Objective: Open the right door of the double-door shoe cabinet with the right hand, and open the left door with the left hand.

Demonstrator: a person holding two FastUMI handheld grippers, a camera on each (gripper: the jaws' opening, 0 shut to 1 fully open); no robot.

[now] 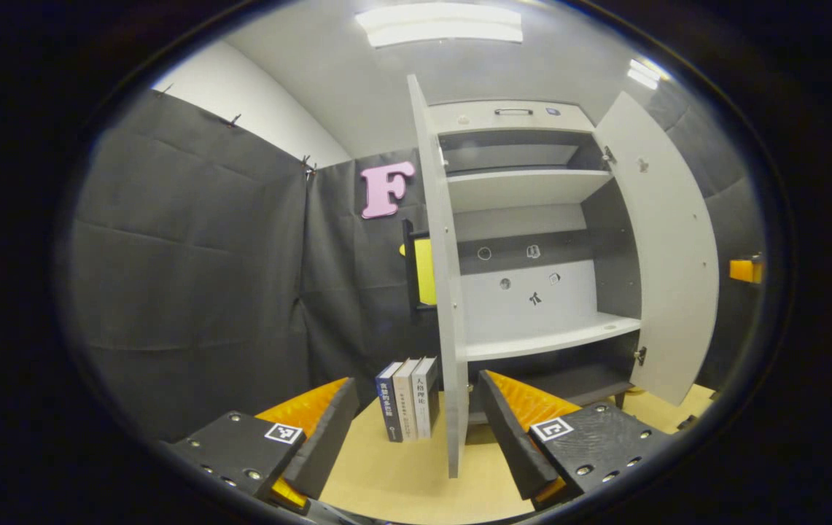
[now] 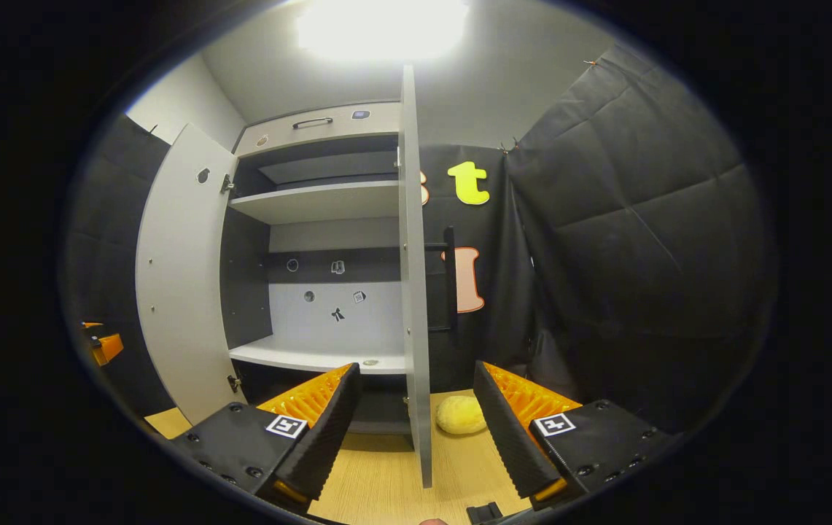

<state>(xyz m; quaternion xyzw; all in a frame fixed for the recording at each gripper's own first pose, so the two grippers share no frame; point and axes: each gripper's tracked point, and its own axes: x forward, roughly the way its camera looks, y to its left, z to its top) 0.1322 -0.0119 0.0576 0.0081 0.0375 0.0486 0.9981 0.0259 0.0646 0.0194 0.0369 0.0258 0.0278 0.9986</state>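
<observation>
The grey shoe cabinet (image 1: pixel 532 189) stands with both doors swung out. In the left gripper view the left door (image 1: pixel 445 292) faces me edge-on, its black handle (image 1: pixel 407 262) on the outer side, and the right door (image 1: pixel 671 248) hangs wide open. My left gripper (image 1: pixel 416 437) is open; the door's lower edge stands between its fingers, touching neither. In the right gripper view the right door (image 2: pixel 416 292) is edge-on with its black handle (image 2: pixel 451 277), and the left door (image 2: pixel 182 292) is open. My right gripper (image 2: pixel 416 430) is open around that door's lower edge, without contact.
Three books (image 1: pixel 408 397) stand upright left of the left door on the light wooden surface (image 1: pixel 401 481). A yellow sponge-like lump (image 2: pixel 461 414) lies right of the right door. The cabinet shelves (image 1: pixel 547 339) are bare. A top drawer (image 1: pixel 514 113) has a handle.
</observation>
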